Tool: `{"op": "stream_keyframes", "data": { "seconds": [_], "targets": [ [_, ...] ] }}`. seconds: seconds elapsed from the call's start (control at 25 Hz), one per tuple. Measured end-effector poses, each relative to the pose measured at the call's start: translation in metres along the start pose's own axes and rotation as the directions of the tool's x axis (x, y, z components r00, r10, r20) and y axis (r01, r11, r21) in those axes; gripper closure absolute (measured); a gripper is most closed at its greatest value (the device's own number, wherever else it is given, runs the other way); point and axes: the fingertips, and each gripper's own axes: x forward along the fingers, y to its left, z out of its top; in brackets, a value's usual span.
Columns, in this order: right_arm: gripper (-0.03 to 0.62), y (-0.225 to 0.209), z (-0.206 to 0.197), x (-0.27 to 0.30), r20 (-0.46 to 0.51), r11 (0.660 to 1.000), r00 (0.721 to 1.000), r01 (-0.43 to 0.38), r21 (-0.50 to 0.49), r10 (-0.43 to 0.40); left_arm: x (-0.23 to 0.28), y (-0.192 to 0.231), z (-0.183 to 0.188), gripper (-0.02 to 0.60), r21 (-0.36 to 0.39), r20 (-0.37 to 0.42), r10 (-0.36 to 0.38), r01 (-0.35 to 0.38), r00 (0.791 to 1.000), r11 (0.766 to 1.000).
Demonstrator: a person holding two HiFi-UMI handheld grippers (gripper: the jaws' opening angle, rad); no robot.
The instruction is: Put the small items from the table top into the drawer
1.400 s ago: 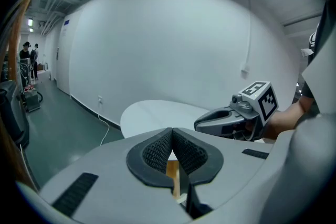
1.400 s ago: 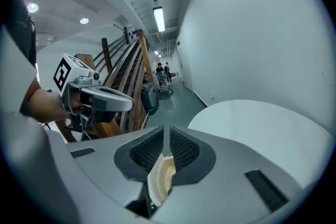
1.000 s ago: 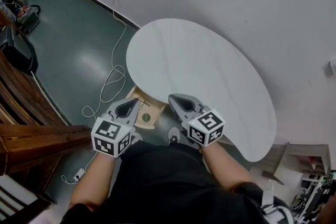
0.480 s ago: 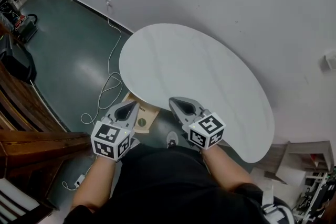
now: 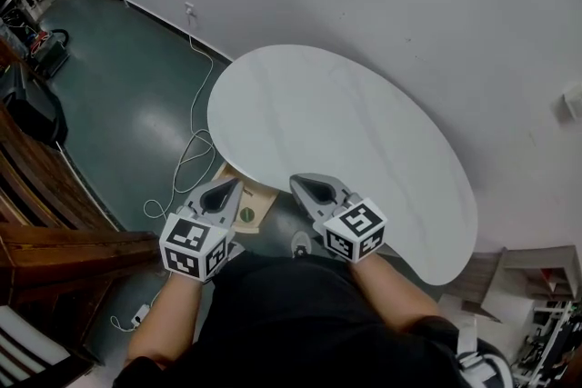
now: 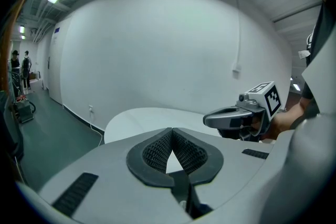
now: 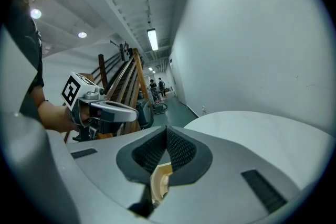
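The white rounded table top point(image 5: 346, 141) shows nothing on it in the head view. Under its near left edge a wooden drawer point(image 5: 259, 195) stands pulled out, and a small round green item point(image 5: 246, 214) lies in it. My left gripper point(image 5: 227, 188) hangs over the drawer, shut and holding nothing. My right gripper point(image 5: 305, 186) is just to its right at the table's near edge, also shut and holding nothing. In the left gripper view the mesh pads point(image 6: 157, 149) meet at the tip, and the right gripper point(image 6: 231, 118) shows beside the table point(image 6: 142, 118). The right gripper view shows the left gripper point(image 7: 105, 110).
A white cable point(image 5: 186, 150) loops over the dark green floor left of the table, running to a wall socket point(image 5: 189, 11). Dark wooden stairs point(image 5: 55, 223) stand at the far left. The white wall point(image 5: 409, 14) runs close behind the table. A shelf point(image 5: 527, 273) sits at the right.
The head view has shifted a little, so the table sits slightly differently in the picture. Both grippers stay shut, close in front of the person's body.
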Motion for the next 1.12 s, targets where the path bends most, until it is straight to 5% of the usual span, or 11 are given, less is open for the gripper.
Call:
{"op": "stream_keyframes", "data": {
  "seconds": [1.12],
  "targets": [
    [0.585, -0.002, 0.001, 0.013, -0.010, 0.999, 0.999, -0.033, -0.002, 0.033, -0.002, 0.010, 0.003, 0.566, -0.003, 0.002, 0.030, -0.030, 1.000, 1.000]
  ]
}}
